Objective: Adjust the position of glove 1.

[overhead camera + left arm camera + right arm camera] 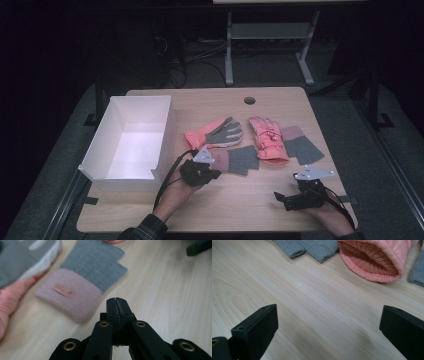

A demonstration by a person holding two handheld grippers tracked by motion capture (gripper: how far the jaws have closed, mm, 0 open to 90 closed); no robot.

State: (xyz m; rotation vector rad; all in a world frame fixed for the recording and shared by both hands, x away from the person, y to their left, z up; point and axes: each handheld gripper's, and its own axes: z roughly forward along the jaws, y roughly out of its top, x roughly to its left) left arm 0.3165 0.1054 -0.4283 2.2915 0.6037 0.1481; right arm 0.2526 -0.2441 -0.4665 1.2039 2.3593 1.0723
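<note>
On the wooden table (220,200), the left gripper (117,305), fingers closed on nothing, sits just beside the pink-and-grey mitten (82,285), probably to grasp it; the right gripper (327,322) waits wide open.

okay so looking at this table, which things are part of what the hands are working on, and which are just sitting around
In the job:
pink-and-grey knit fingerless glove beside the shut left claw
open right claw
other gloves, probably: its knit match, orange-and-grey work glove, padded salmon-pink glove
open white rectangular box, maybe

Lying about:
metal-legged desk behind
floor cables
</note>
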